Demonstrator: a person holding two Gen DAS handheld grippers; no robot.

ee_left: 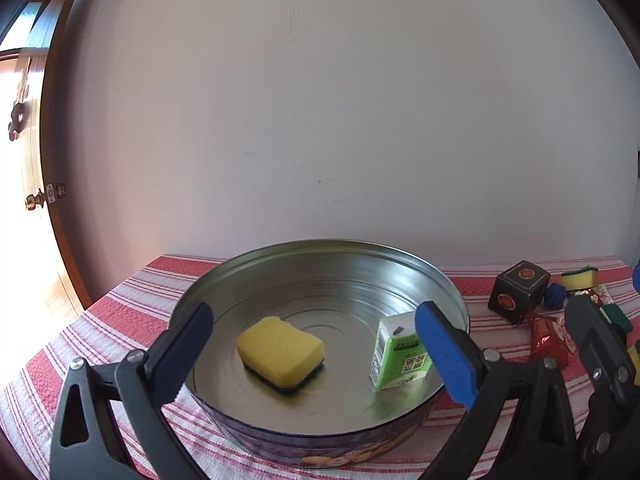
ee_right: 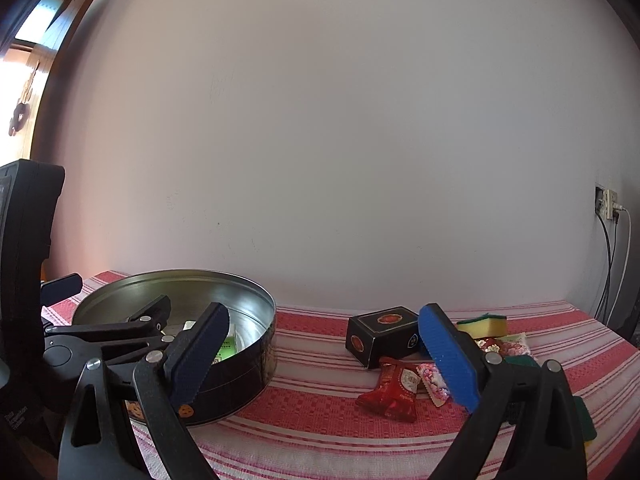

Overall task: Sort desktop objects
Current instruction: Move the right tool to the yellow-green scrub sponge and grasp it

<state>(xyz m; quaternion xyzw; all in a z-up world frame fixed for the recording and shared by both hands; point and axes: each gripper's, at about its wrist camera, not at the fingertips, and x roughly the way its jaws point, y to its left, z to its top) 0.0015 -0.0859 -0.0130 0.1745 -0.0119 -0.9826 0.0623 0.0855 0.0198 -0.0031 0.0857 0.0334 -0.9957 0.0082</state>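
Inside the round tin [ee_left: 320,432] lie a yellow sponge [ee_left: 280,350] and a green carton [ee_left: 398,350], while the left claw [ee_left: 316,344] gapes empty over it and the right claw [ee_right: 324,356], also wide and empty, hovers above the striped tabletop [ee_right: 312,412] near a red packet [ee_right: 394,390] and black box [ee_right: 380,336]

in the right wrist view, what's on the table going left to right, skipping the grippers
round tin → black box → red candy packet → yellow-and-green sponge
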